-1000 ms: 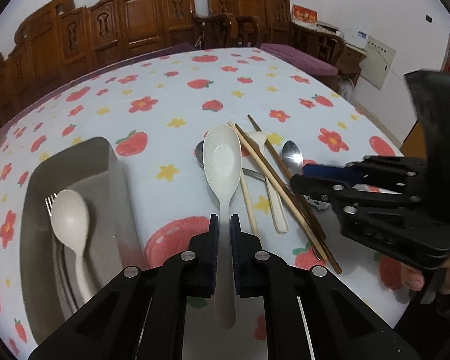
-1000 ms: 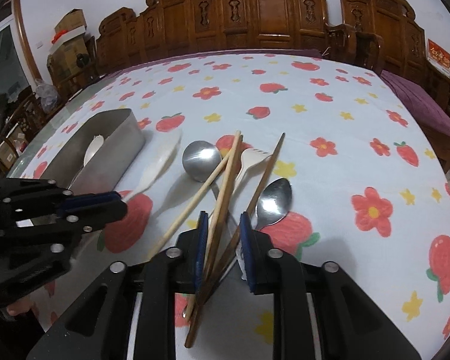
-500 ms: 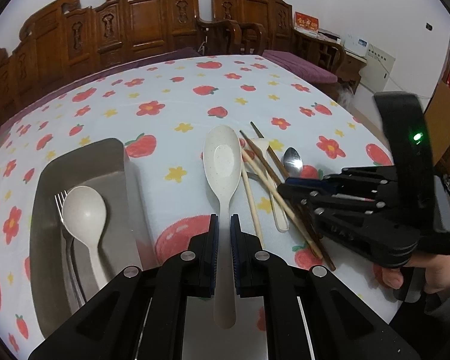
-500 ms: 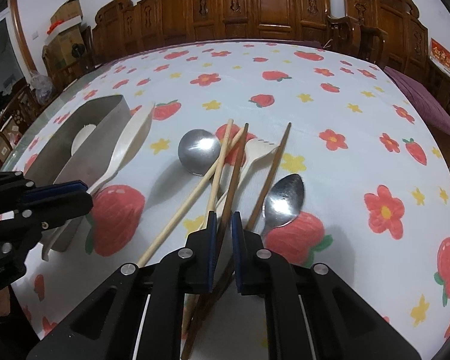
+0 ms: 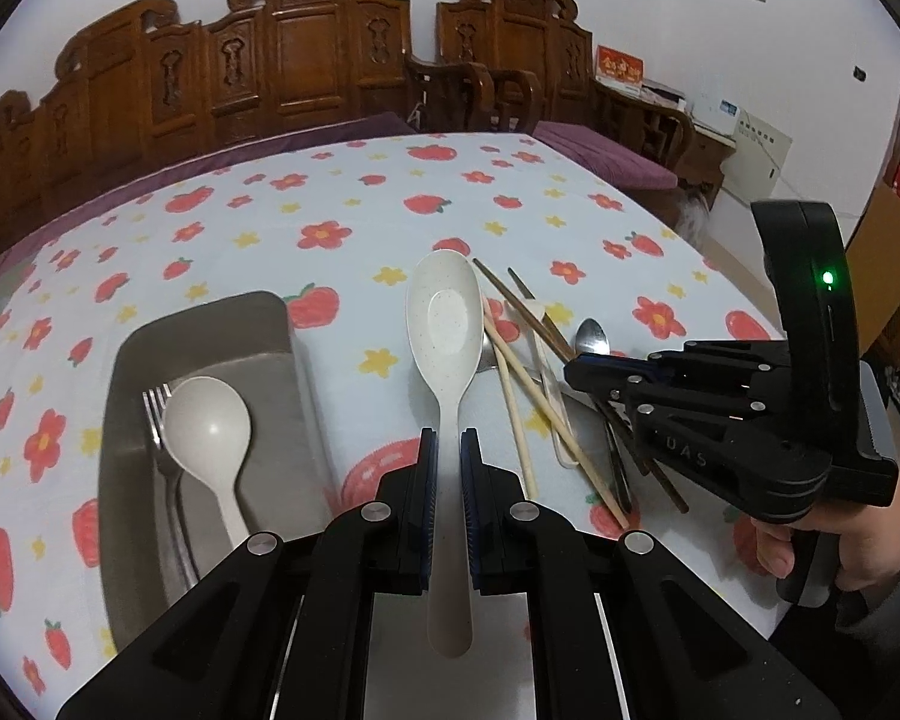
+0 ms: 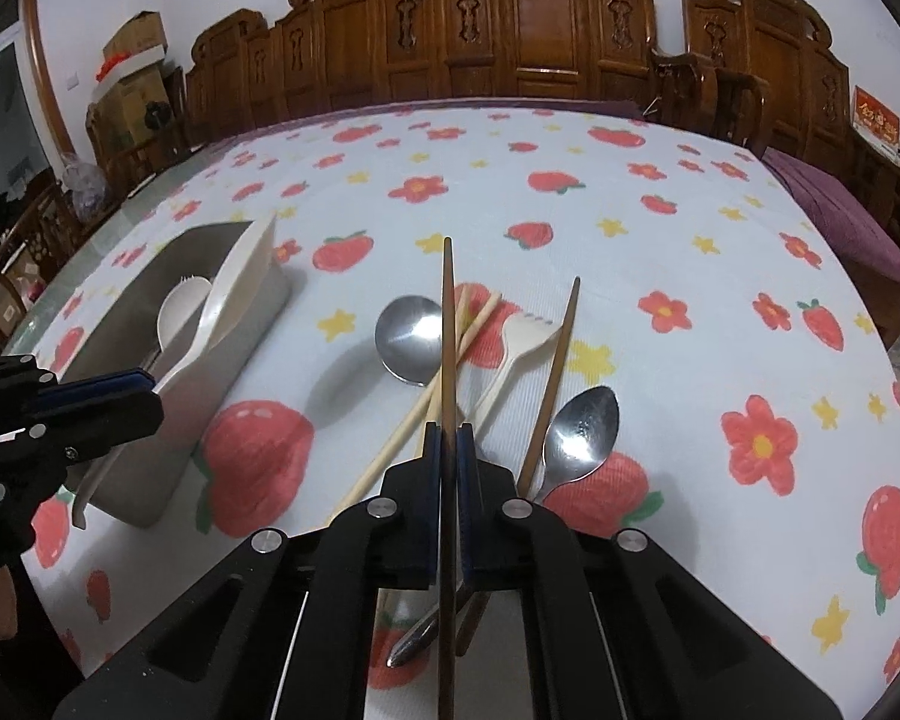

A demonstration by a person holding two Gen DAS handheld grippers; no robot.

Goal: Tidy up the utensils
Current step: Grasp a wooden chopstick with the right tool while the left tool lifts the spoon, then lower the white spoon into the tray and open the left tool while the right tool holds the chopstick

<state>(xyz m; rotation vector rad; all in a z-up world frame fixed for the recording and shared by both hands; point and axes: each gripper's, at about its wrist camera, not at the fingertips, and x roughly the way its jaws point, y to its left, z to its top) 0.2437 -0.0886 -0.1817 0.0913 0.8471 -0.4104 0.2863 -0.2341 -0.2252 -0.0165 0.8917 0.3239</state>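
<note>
Utensils are split between a steel tray [image 5: 204, 324] and a loose pile on the bench [image 5: 342, 204], which wears a cloth printed with strawberries and flowers. The left gripper [image 5: 444, 468] has its fingers closed on the handle of a large cream spoon [image 5: 444, 324], held level above the cloth just right of the tray, bowl pointing away from the camera. Inside the tray lie a smaller cream spoon [image 5: 207, 426] and a metal fork [image 5: 156, 402], side by side.

The right gripper [image 6: 448, 450] is clamped on a dark brown chopstick [image 6: 448, 312], which runs straight ahead between the fingers and hangs above the pile. Below it on the cloth are two pale chopsticks [image 6: 426, 402] crossing under it, a round steel spoon [image 6: 408, 336], a white plastic fork [image 6: 519, 348], a second dark chopstick [image 6: 555, 372] and a narrower steel spoon [image 6: 582, 426].

From the left wrist view, the person's right hand [image 5: 834, 540] wraps the gripper's handle from below, fingers pointing toward the pile. A row of carved wooden chairs [image 6: 540, 42] lines the far edge of the bench.
</note>
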